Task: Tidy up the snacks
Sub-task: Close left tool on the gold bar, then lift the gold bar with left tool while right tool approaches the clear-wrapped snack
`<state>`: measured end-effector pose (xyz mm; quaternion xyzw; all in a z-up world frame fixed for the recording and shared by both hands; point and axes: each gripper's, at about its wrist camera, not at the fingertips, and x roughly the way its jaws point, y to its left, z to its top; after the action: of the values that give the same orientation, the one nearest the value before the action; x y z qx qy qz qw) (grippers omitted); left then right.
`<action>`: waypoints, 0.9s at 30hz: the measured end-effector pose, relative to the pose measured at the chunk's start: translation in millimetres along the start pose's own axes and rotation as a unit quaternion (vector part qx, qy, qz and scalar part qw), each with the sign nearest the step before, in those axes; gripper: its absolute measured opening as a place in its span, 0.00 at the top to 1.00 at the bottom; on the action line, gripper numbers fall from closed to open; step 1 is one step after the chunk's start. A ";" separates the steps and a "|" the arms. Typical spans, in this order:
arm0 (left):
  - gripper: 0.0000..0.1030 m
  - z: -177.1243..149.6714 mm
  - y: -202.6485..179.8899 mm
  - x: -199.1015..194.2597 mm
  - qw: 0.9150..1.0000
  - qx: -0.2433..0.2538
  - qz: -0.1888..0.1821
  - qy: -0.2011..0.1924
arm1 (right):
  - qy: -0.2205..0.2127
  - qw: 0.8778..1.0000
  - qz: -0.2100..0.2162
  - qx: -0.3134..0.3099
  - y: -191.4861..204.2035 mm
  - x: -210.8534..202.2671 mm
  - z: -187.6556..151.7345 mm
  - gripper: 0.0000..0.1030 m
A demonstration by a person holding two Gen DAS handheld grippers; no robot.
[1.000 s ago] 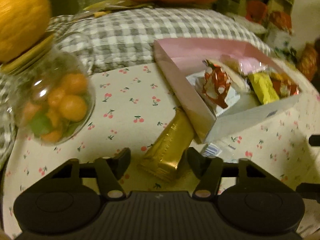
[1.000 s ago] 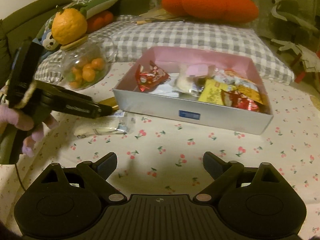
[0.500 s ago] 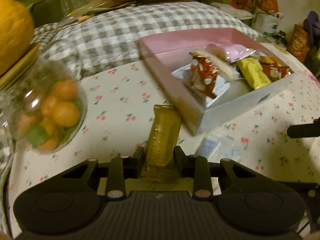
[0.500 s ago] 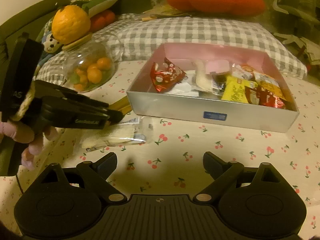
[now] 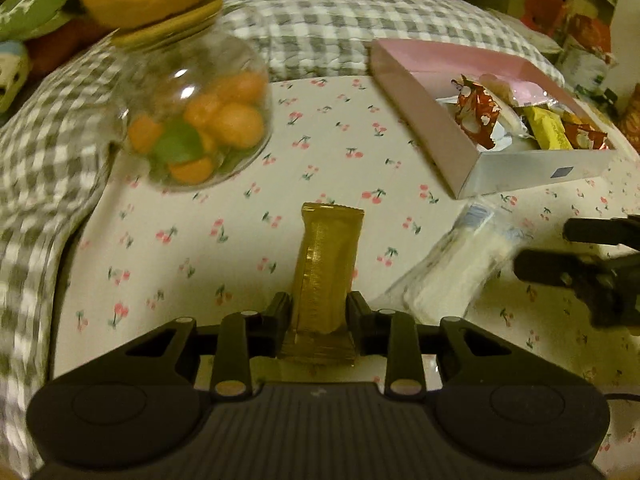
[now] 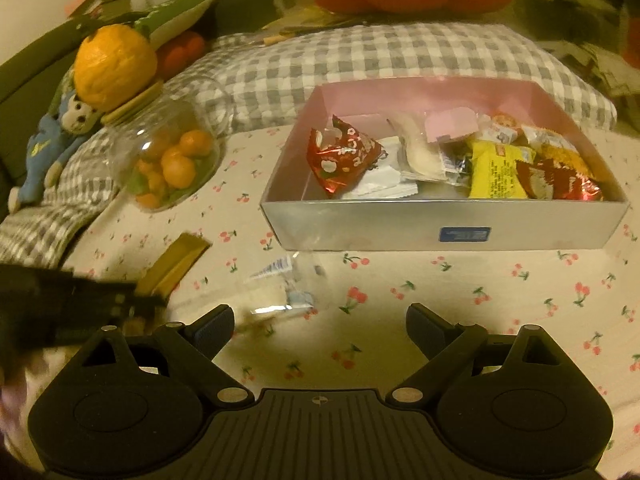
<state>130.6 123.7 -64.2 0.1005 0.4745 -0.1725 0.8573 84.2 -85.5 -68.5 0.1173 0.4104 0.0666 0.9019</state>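
A gold-wrapped bar (image 5: 326, 264) stands between the fingers of my left gripper (image 5: 320, 308). The pads press on its lower end, though the jaws are opening slightly. In the right wrist view the bar (image 6: 176, 260) pokes out of the left gripper (image 6: 148, 300) at the lower left. My right gripper (image 6: 320, 320) is open with nothing between its fingers. A clear packet (image 6: 280, 284) with a white snack lies just ahead of its left finger. In the left wrist view that packet (image 5: 452, 276) lies beside the right gripper (image 5: 544, 248). The pink-lined box (image 6: 400, 220) holds several wrapped snacks.
A glass jar (image 5: 192, 120) of orange and green candies, topped by an orange ball, leans at the left on a checked blanket (image 5: 40, 200). The box (image 5: 520, 168) sits at the right on the cherry-print cloth (image 6: 480, 300). A checked pillow (image 6: 400, 52) lies behind it.
My left gripper has shut on the gold bar and carried it away from the box's side. The right gripper has come closer to the clear packet and the box.
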 end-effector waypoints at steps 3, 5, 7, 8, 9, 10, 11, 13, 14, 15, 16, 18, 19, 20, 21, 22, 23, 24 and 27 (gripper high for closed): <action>0.64 -6.1 0.4 -4.2 1.000 -0.006 -0.003 -0.006 | 0.008 0.999 -0.011 0.031 7.4 7.1 3.3 0.08; 0.56 -10.5 1.4 -5.1 1.000 -0.012 -0.010 -0.009 | 0.011 0.998 -0.014 0.055 10.5 11.3 5.7 0.08; 0.52 -13.9 2.6 -6.4 1.000 -0.010 -0.014 -0.013 | 0.010 0.997 -0.018 0.073 14.4 14.6 8.3 0.08; 0.51 -15.3 2.9 -7.0 1.000 -0.006 -0.014 -0.015 | 0.010 0.997 -0.021 0.079 16.8 16.4 9.9 0.08; 0.48 -16.4 3.1 -7.6 1.000 -0.005 -0.012 -0.016 | 0.009 0.996 -0.023 0.083 19.5 18.1 11.4 0.08; 0.45 -17.6 3.9 -8.0 1.000 -0.007 -0.011 -0.018 | 0.009 0.996 -0.026 0.087 22.6 20.5 13.0 0.08; 0.45 -18.4 4.0 -8.2 1.000 -0.008 -0.011 -0.019 | 0.009 0.996 -0.028 0.088 25.6 23.0 14.7 0.08; 0.45 -20.5 5.1 -8.4 1.000 -0.008 -0.013 -0.023 | 0.008 0.996 -0.034 0.088 33.0 28.8 17.0 0.08; 0.44 -21.2 5.7 -8.5 1.000 -0.006 -0.014 -0.027 | 0.007 0.996 -0.037 0.086 36.2 31.3 17.4 0.08; 0.43 -21.5 6.0 -8.4 0.999 -0.005 -0.014 -0.029 | 0.007 0.996 -0.042 0.083 40.5 34.5 17.5 0.07; 0.43 -22.2 6.0 -8.5 0.999 -0.005 -0.014 -0.031 | 0.004 0.996 -0.050 0.079 43.9 36.4 17.5 0.07; 0.41 -23.9 7.2 -8.3 0.999 -0.005 -0.014 -0.039 | 0.001 0.996 -0.062 0.063 50.0 39.9 16.1 0.05; 0.40 -24.8 7.8 -8.2 0.999 -0.005 -0.014 -0.043 | 0.000 0.996 -0.066 0.053 51.9 40.5 14.6 0.05; 0.40 -25.1 7.9 -8.5 0.999 -0.005 -0.014 -0.045 | -0.002 0.997 -0.069 0.037 54.2 41.1 12.4 0.05; 0.39 -26.2 8.5 -8.5 0.999 -0.004 -0.014 -0.049 | -0.002 0.997 -0.071 0.016 56.3 41.7 9.9 0.05; 0.39 -27.4 8.5 -8.9 0.999 -0.004 -0.014 -0.053 | -0.002 0.997 -0.072 -0.003 57.8 42.4 7.8 0.05; 0.39 -28.0 8.7 -9.1 0.998 -0.003 -0.014 -0.055 | -0.004 0.997 -0.072 -0.021 57.8 41.6 4.6 0.05; 0.38 -28.7 8.8 -9.0 0.998 -0.002 -0.014 -0.059 | -0.006 0.997 -0.070 -0.030 57.4 40.4 2.0 0.05; 0.35 -29.8 7.6 -8.8 0.998 0.002 -0.011 -0.066 | -0.010 0.997 -0.058 -0.045 49.6 34.9 -3.2 0.05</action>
<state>106.0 142.5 -72.5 0.0850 0.4177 -0.1889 0.8847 103.4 -29.7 -82.6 0.0530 0.4040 0.0311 0.9127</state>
